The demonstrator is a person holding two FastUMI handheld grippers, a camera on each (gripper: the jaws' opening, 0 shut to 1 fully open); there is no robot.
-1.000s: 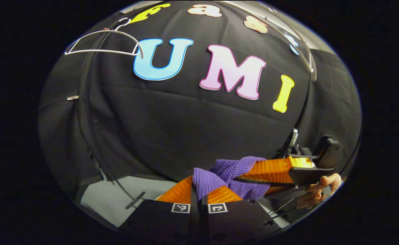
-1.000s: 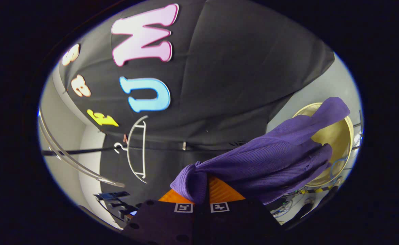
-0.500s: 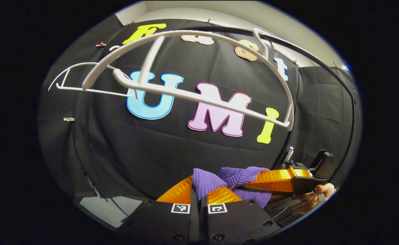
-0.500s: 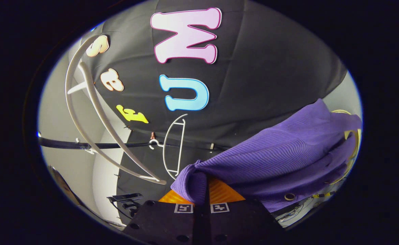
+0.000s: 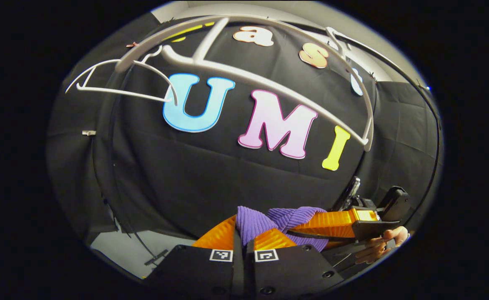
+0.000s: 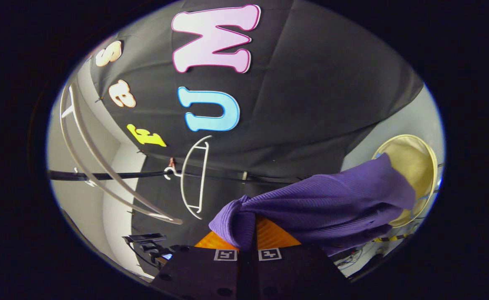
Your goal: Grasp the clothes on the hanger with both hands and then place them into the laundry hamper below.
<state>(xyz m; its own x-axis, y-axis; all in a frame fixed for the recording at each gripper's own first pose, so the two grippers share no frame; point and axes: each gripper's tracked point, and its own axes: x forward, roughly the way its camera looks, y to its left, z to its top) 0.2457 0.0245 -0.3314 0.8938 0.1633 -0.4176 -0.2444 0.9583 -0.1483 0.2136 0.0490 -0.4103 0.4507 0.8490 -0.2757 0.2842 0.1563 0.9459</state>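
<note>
Nearest to you in the left gripper view, your left hand-held gripper [image 5: 244,233] is closed tight on a bunched fold of the purple ribbed garment [image 5: 254,221], both fingers pressing the cloth between them. Just to its right the same cloth runs across to your right hand-held gripper [image 5: 311,223], which lies sideways with your hand [image 5: 379,246] wrapped around its handle.

In the right gripper view, your right hand-held gripper [image 6: 247,239] is likewise clamped on a gathered knot of the purple ribbed garment [image 6: 319,208], fingers squeezed together with the fabric between them. From that knot the cloth spreads away to the right in a broad fold, hanging free of any hanger. Its far end lies over the near rim of the laundry hamper [image 6: 423,158], a round tan basket with a pale rim; you cannot tell whether cloth and rim touch.

Farther off, a large bare white hanger [image 5: 269,83] arcs across the top of the left gripper view. Behind it a smaller white hanger [image 5: 119,81] hangs by its hook on the dark rail [image 6: 102,177], close to the black cloth wall [image 5: 227,166].
</note>
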